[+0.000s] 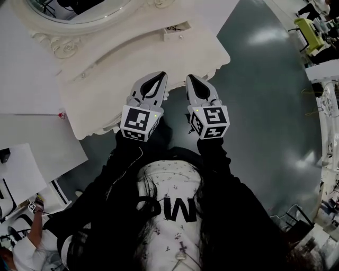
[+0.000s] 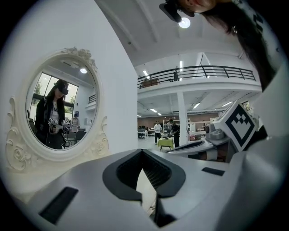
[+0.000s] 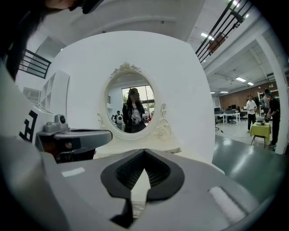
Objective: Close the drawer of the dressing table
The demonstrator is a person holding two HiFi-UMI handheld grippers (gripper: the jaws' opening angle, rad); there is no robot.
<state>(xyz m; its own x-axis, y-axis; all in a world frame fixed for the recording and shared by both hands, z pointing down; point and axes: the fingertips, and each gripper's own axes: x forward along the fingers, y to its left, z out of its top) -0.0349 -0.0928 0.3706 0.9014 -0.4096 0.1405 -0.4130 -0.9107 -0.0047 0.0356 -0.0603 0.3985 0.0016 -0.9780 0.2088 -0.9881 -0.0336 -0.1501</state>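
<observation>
The white dressing table (image 1: pixel 122 74) stands ahead of me, its oval carved mirror (image 1: pixel 74 13) at the back. On its raised back shelf sits a small drawer (image 1: pixel 176 32) with a knob, its front standing slightly out from the shelf. My left gripper (image 1: pixel 161 76) and right gripper (image 1: pixel 189 78) hover side by side over the table's front edge. Both are shut with nothing between the jaws. The left gripper (image 2: pixel 143 151) points past the mirror (image 2: pixel 56 113). The right gripper (image 3: pixel 144 151) faces the mirror (image 3: pixel 131 108), which reflects the person.
Dark glossy floor (image 1: pixel 265 106) spreads to the right of the table. White panels (image 1: pixel 32 143) lie at the left. A seated person (image 1: pixel 26 249) is at the lower left. A yellow-green table (image 1: pixel 308 27) and racks (image 1: pixel 328 116) line the right edge.
</observation>
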